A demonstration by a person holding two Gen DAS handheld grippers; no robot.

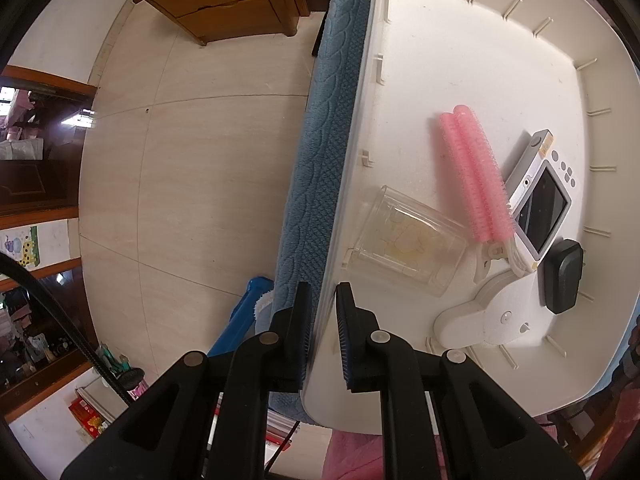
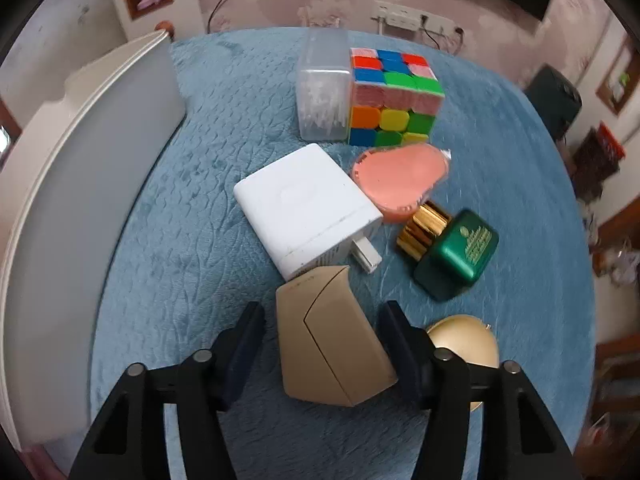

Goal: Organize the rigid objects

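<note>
1. Left wrist view: my left gripper (image 1: 323,332) points straight down and is clamped on the near wall of the white bin (image 1: 400,60), one pad outside the wall and one inside, the jaws almost closed with the thin rim between them.
2. The bin sits on a blue quilted cover (image 1: 332,140) whose edge drops to the pale tiled floor (image 1: 192,160) on the left of the picture.
3. On the bin's floor lie a clear plastic cup (image 1: 408,248) on its side, a pink hair-roller clip (image 1: 476,172) running diagonally, and a white digital camera (image 1: 540,204) touching the clip's far side.
4. A small black case (image 1: 562,276) lies just beside the camera, and a white rabbit-shaped piece (image 1: 488,316) rests near the bin's lower wall.
5. Right wrist view: my right gripper (image 2: 322,340) tilts steeply down with a beige faceted box (image 2: 332,340) between its jaws. The right finger looks to be against the box's side, while a gap shows at the left finger, so I count it as not yet gripping.
6. Just beyond the box lies a white plug adapter (image 2: 304,208), then a pink heart-shaped case (image 2: 400,176), a colour cube (image 2: 392,96) and a clear cotton-swab box (image 2: 324,84) touching the cube.
7. A green bottle with a gold cap (image 2: 452,252) lies to the right, and a gold round compact (image 2: 468,344) sits behind my right finger.
8. The bin's outer wall stands along the left edge of this view.
</note>
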